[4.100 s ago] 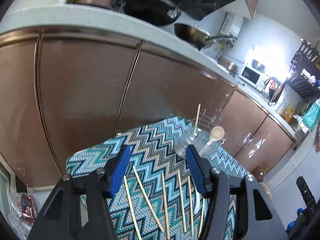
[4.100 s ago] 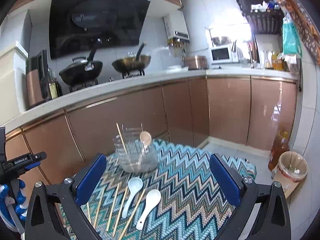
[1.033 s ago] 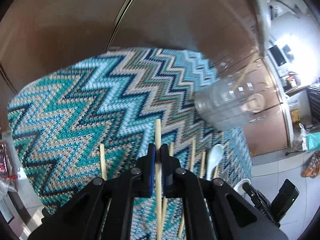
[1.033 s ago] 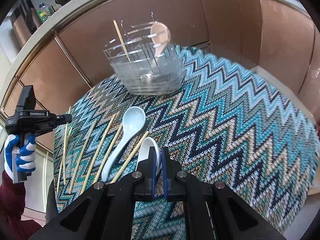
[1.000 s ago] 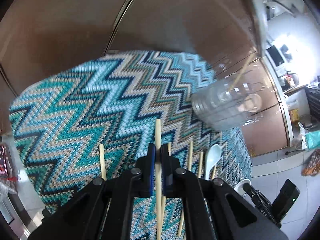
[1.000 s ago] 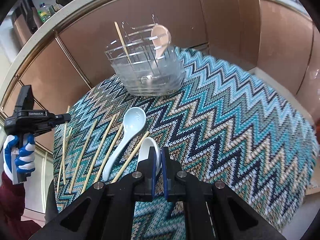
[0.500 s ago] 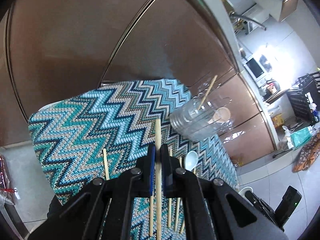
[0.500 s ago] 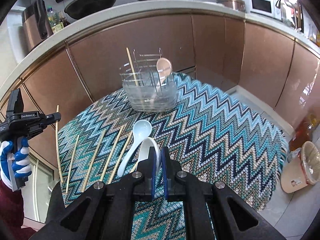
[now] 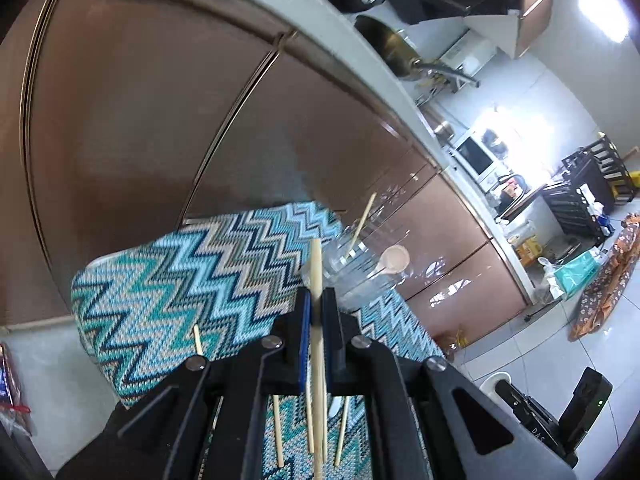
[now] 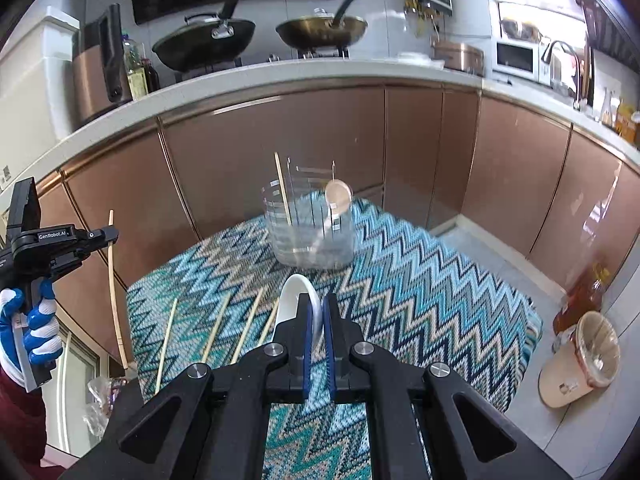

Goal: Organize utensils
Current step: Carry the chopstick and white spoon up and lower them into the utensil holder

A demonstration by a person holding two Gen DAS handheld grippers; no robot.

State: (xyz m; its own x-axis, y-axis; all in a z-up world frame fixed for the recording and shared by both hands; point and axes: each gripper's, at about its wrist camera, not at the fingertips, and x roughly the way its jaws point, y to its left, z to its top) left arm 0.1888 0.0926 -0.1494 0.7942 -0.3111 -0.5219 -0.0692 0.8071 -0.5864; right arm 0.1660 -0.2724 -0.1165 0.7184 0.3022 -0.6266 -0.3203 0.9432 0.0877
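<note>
Both grippers hold something, lifted above the table. We have the left gripper (image 9: 316, 312) clamped tight on a wooden chopstick (image 9: 317, 276), which runs lengthwise between the blue pads and sticks out past the fingertips; seen from the right wrist camera, that same chopstick (image 10: 113, 280) hangs nearly upright off the table's left edge, with a blue-and-white gloved hand (image 10: 28, 328) gripping the tool's handle. Our right gripper (image 10: 316, 312) is pinched shut on a white ceramic spoon (image 10: 298, 296), its bowl rising just ahead of the jaws. Further back on the zigzag-patterned tablecloth (image 10: 420, 280) stands a clear utensil holder (image 10: 310, 232), already carrying one chopstick (image 10: 282, 188) and a beige spoon (image 10: 338, 196). Four loose chopsticks (image 10: 216, 326) appear to lie on the cloth near the left edge, though the gripper body hides their near ends. Copper-coloured cabinets (image 10: 280, 148) stand behind the table.
</note>
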